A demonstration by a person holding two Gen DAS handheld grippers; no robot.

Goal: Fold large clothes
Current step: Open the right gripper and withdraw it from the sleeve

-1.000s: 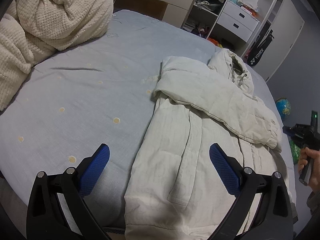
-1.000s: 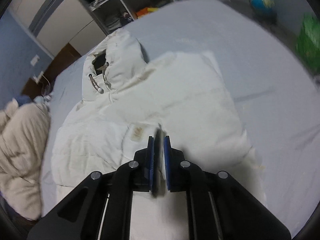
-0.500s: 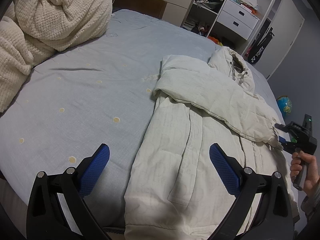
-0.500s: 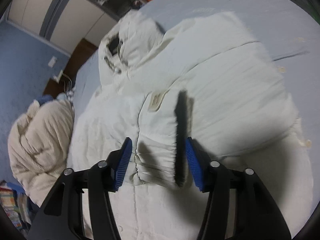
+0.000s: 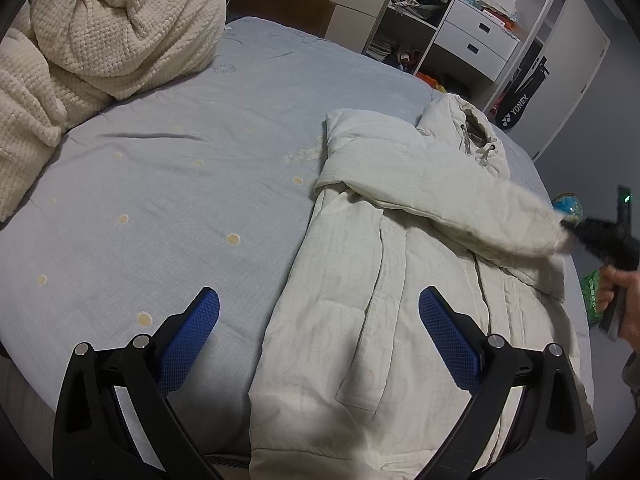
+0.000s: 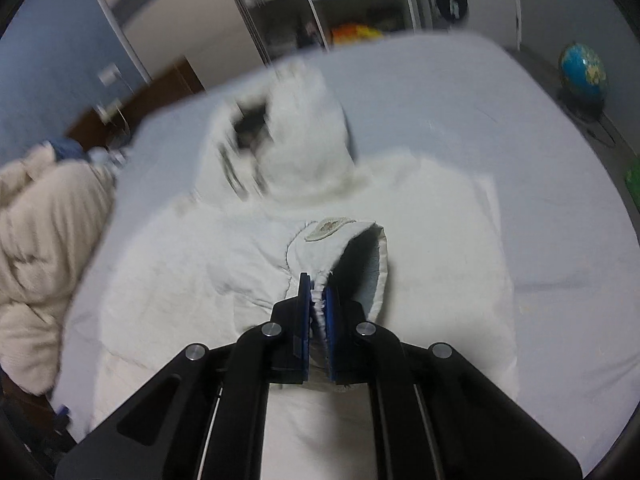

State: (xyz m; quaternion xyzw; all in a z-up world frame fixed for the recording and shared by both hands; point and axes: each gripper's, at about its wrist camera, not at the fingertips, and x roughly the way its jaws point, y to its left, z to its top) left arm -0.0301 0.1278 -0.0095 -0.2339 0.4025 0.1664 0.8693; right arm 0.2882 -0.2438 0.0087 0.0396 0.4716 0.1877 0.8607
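Pinching the elastic sleeve cuff of the white padded hooded jacket in my right gripper, I hold my left gripper spread wide, empty, over its near hem. The jacket lies on the pale blue bed. Carrying the sleeve level should keep the fold flat. Farther off, motion blurs the hood.

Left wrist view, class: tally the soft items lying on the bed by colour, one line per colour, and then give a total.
White: 1, the hooded jacket, its sleeve cuff pinched by the right gripper.
Cream: 1, the bundled knit blanket.
Total: 2 on the blue bed.
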